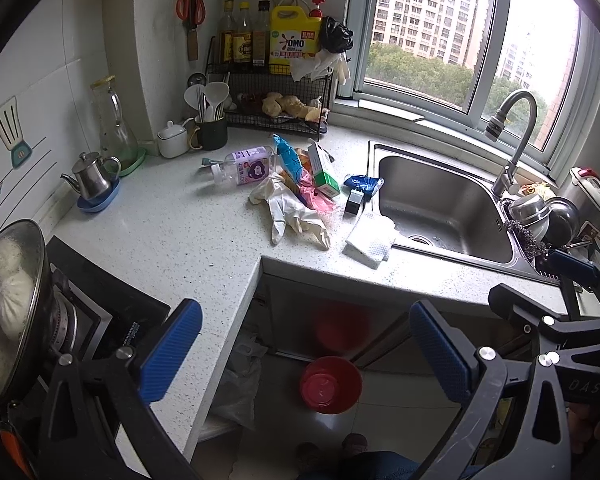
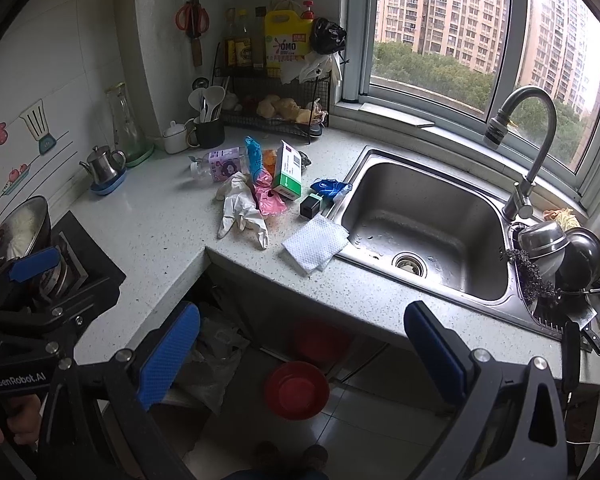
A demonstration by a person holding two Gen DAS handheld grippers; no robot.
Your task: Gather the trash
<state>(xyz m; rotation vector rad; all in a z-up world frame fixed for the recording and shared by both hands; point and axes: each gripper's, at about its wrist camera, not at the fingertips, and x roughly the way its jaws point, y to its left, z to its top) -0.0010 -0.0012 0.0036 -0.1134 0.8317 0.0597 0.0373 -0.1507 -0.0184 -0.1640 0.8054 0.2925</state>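
I hold both the left gripper (image 1: 306,354) and right gripper (image 2: 302,350) spread wide and empty low in frame, ready to reach the trash pile (image 2: 256,184) heaped mid-frame on the countertop (image 2: 160,224) beside the sink (image 2: 428,216).

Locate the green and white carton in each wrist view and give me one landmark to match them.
Left wrist: green and white carton sits just above centre, tilted on the trash pile.
Right wrist: carton sits left of centre, above the white paper towel.
Shared landmark: the sink, to its right in both.
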